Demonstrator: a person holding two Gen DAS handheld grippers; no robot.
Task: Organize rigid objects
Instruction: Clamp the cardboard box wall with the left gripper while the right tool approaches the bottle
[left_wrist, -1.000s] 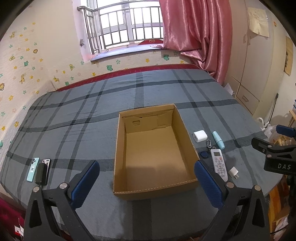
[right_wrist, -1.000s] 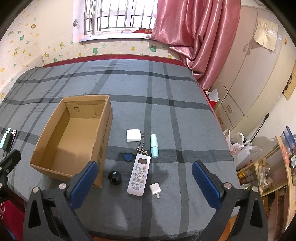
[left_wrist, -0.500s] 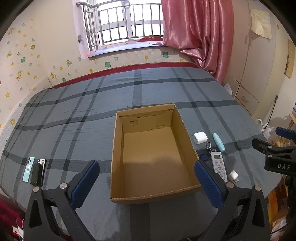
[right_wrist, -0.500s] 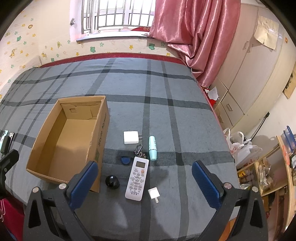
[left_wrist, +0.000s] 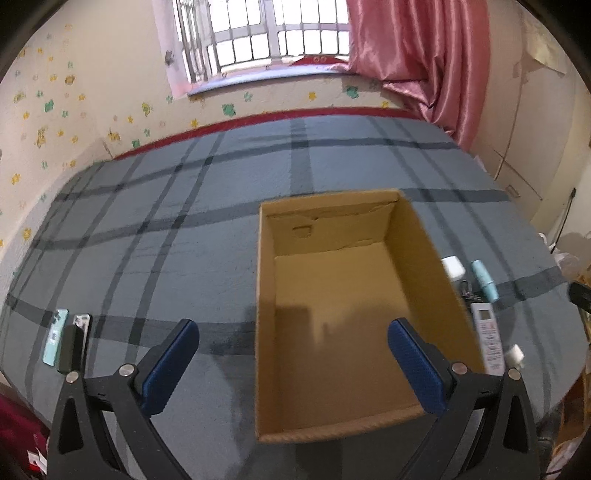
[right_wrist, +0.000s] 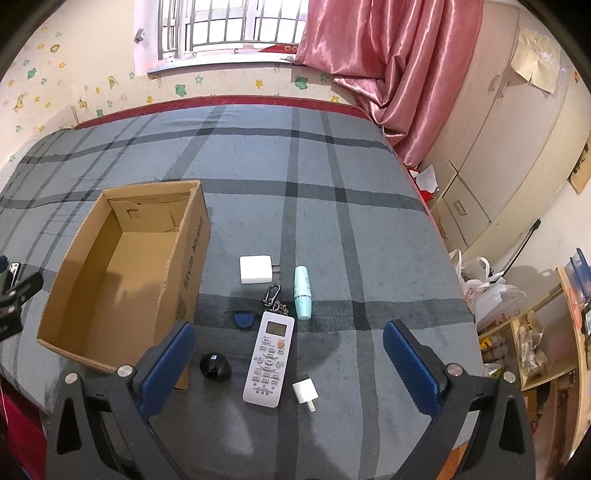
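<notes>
Both grippers — left (left_wrist: 293, 354), right (right_wrist: 288, 356) — spread wide, empty; remote (right_wrist: 269, 358) lies lengthwise, display end toward window.

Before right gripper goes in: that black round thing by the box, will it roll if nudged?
Probably. The black ball looks round and glossy, so it may roll and slip between pads. The soft blanket might slow it; the cardboard box beside it blocks one side.

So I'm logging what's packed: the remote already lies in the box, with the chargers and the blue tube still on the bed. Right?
Not quite. The remote is not in the box; it lies on the bed beside it, and the box holds nothing. The chargers and blue tube are on the bed as you say. The right wrist view shows it.
</notes>
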